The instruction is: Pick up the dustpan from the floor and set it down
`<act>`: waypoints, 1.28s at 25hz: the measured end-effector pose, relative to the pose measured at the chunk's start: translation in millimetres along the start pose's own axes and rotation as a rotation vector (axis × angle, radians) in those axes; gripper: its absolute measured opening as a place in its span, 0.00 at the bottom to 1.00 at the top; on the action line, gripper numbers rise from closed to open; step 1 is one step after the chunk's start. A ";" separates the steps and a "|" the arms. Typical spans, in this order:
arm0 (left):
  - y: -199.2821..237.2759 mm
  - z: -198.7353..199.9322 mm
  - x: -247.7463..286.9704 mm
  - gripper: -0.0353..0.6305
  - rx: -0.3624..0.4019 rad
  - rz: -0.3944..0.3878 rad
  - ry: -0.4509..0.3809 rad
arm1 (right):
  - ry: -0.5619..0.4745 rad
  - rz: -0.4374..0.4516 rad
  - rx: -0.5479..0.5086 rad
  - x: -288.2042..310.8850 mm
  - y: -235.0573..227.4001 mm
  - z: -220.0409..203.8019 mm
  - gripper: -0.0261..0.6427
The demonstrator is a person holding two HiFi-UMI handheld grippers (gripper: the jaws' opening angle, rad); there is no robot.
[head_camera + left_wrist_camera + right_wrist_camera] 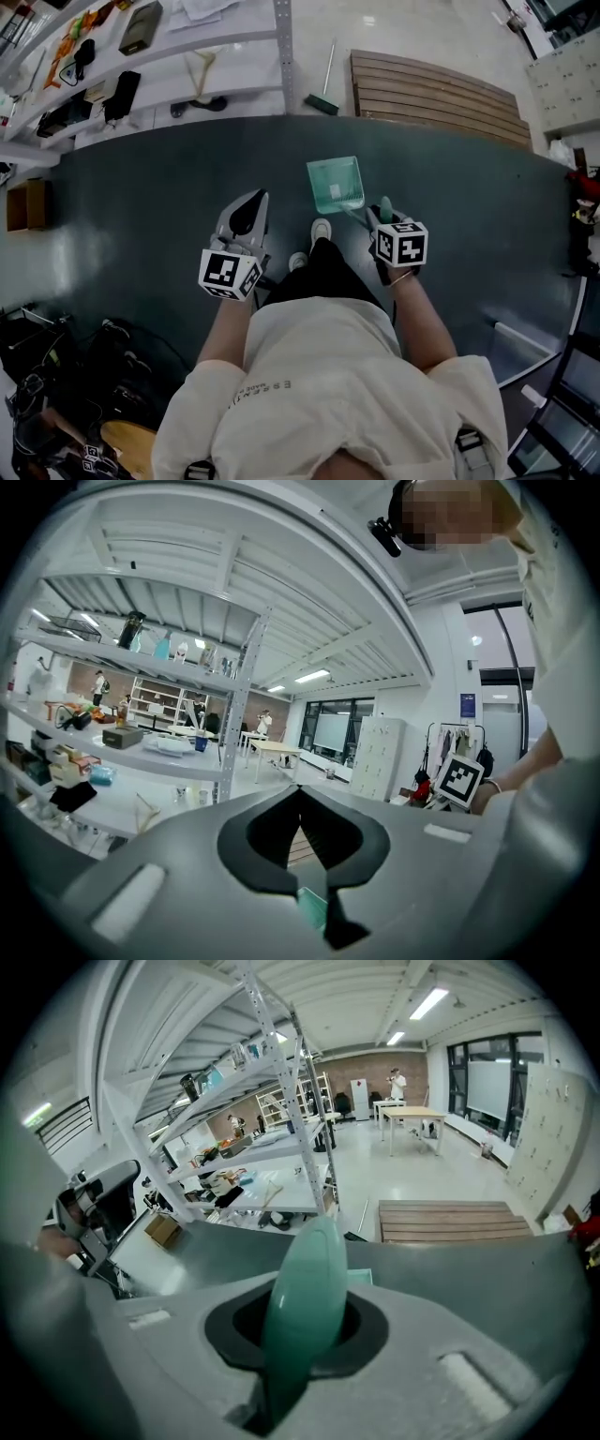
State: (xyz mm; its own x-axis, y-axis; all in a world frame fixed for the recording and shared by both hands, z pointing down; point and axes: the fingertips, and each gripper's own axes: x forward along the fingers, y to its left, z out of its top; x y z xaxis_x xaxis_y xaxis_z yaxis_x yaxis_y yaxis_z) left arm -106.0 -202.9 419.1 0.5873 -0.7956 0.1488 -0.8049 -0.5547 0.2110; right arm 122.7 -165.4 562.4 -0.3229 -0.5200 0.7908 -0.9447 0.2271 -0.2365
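Observation:
The teal dustpan [335,184] hangs just above the dark floor mat [141,216], its pan ahead of the person's shoes. My right gripper [384,214] is shut on its long rounded handle [305,1307], which fills the space between the jaws in the right gripper view and points steeply down. My left gripper [248,217] is held out level to the left of the dustpan, apart from it. Its jaws meet at the tips with nothing between them [300,789]. A sliver of the teal dustpan [312,907] shows through the gap below the tips.
White shelving racks [187,56] loaded with tools stand ahead on the left. A slatted wooden bench [436,94] sits ahead on the right, with a broom [323,98] beside it. A cardboard box [26,204] is at far left; cables and gear [56,375] lie lower left.

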 end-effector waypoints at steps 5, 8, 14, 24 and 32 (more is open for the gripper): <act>11.1 -0.4 -25.1 0.08 -0.007 0.004 -0.014 | 0.005 0.007 0.014 -2.7 23.2 -12.3 0.08; 18.9 2.5 -31.3 0.08 -0.013 0.003 -0.024 | 0.002 0.022 0.020 -0.7 36.5 -11.9 0.08; 22.9 5.0 -31.7 0.08 -0.036 0.007 -0.050 | 0.012 0.050 0.016 3.3 47.6 -6.6 0.08; 53.7 -2.4 15.4 0.08 -0.083 0.047 -0.039 | 0.049 0.085 -0.007 56.0 28.6 30.6 0.08; 82.4 -10.1 95.1 0.08 -0.124 0.076 -0.003 | 0.091 0.091 -0.009 117.5 -17.5 84.5 0.09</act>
State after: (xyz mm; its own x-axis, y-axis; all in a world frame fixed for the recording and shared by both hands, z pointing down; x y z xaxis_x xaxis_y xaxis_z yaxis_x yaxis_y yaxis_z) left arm -115.6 -321.7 460.4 0.5246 -0.8349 0.1664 -0.8302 -0.4584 0.3171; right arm 96.5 -300.0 611.8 -0.4001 -0.4200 0.8146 -0.9112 0.2771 -0.3047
